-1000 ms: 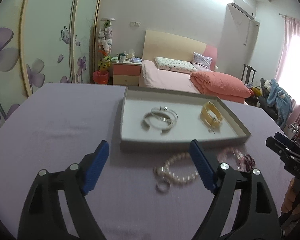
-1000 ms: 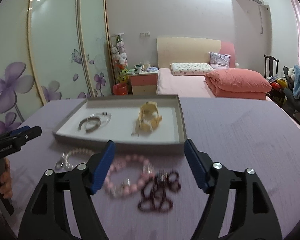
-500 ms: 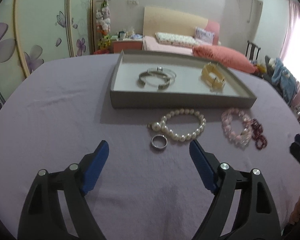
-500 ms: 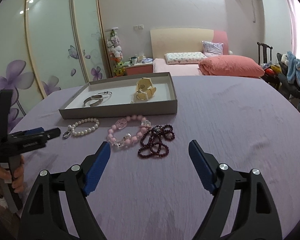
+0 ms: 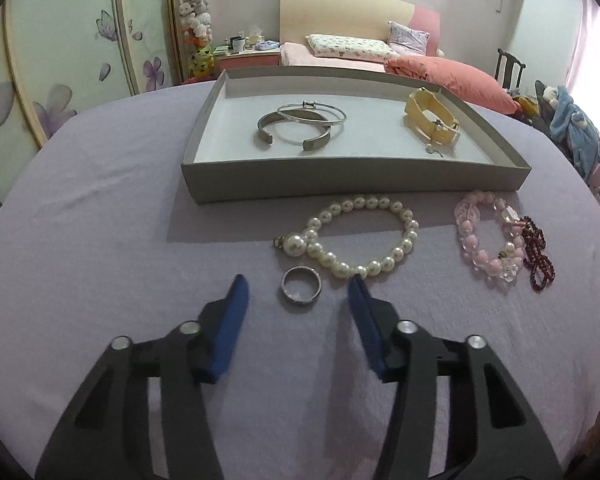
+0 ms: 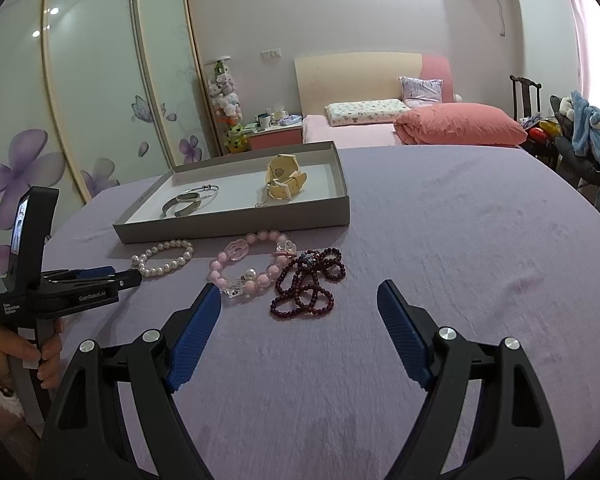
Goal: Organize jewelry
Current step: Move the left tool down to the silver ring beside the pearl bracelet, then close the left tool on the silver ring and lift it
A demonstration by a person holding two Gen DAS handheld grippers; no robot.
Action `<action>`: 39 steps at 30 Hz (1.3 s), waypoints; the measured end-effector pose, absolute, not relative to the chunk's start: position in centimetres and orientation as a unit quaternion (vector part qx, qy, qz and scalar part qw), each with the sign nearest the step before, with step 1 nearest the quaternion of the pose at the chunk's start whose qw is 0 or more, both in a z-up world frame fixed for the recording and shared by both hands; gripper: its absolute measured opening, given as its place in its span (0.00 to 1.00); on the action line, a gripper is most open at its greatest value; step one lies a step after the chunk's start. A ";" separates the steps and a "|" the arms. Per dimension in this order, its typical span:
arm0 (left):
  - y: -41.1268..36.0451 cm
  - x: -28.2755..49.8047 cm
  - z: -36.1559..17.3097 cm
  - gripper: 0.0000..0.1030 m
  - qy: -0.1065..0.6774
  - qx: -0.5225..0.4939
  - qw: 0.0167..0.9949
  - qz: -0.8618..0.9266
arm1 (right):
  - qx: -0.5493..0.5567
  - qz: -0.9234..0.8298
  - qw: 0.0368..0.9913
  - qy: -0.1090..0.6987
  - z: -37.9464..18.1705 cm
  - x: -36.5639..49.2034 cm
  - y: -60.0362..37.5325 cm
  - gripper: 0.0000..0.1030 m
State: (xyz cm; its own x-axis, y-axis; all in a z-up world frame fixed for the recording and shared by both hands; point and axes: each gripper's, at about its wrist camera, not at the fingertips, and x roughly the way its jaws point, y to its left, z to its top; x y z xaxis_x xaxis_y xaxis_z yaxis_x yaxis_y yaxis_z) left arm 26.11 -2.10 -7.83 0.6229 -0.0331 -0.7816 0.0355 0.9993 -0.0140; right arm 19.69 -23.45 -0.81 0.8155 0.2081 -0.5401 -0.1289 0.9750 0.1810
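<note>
my left gripper (image 5: 298, 286) over the small silver metal ring (image 5: 301, 285)

its jaws have just been closing, pads either side of the ring, not touching; ring lies near the white pearl bracelet (image 5: 360, 236). my right gripper (image 6: 300, 300) hangs open.

White "GenRobot.AI" lettering along the side of the black handheld left gripper (image 6: 130, 279), small white "Data Acquisition System" print on its rear body
</note>
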 end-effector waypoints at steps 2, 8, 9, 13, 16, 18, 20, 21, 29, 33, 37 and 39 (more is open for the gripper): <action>-2.2 26.1 -7.8 0.38 0.433 0.006 0.901 -0.016 | 0.070 0.088 0.950 0.291 -0.8 19.7 -23.5 0.78; -2.5 26.2 -7.8 0.31 0.433 0.020 0.901 -0.014 | 0.072 0.091 0.950 0.291 -0.8 19.7 -23.4 0.78; -2.7 26.3 -7.8 0.31 0.433 0.024 0.901 -0.014 | 0.073 0.091 0.949 0.292 -0.8 19.7 -23.4 0.78; -3.0 26.5 -7.8 0.31 0.433 0.035 0.901 -0.014 | 0.076 0.091 0.949 0.293 -0.8 19.8 -23.4 0.78; -3.6 26.5 -7.8 0.22 0.432 0.043 0.901 -0.024 | 0.078 0.092 0.948 0.295 -0.8 19.9 -23.4 0.78; -3.9 26.4 -7.8 0.22 0.431 0.049 0.901 -0.024 | 0.080 0.092 0.947 0.296 -0.8 20.0 -23.4 0.78; -3.6 26.4 -7.8 0.21 0.431 0.041 0.901 -0.029 | 0.079 0.091 0.947 0.296 -0.8 20.1 -23.3 0.78; -3.3 26.4 -7.8 0.21 0.431 0.035 0.901 -0.031 | 0.079 0.092 0.947 0.297 -0.8 20.1 -23.3 0.78; 0.6 25.4 -6.8 0.21 0.414 -0.030 0.910 -0.015 | 0.076 0.090 0.938 0.325 -1.4 21.4 -23.3 0.78; 3.0 24.6 -5.7 0.21 0.393 -0.068 0.917 -0.004 | 0.061 0.081 0.927 0.361 -2.2 23.0 -22.8 0.78; 4.3 24.2 -5.2 0.21 0.383 -0.088 0.920 0.000 | 0.038 0.070 0.913 0.401 -3.2 24.7 -22.0 0.78; 4.8 24.0 -5.2 0.21 0.382 -0.094 0.919 0.001 | 0.014 0.060 0.905 0.421 -3.8 25.7 -21.5 0.78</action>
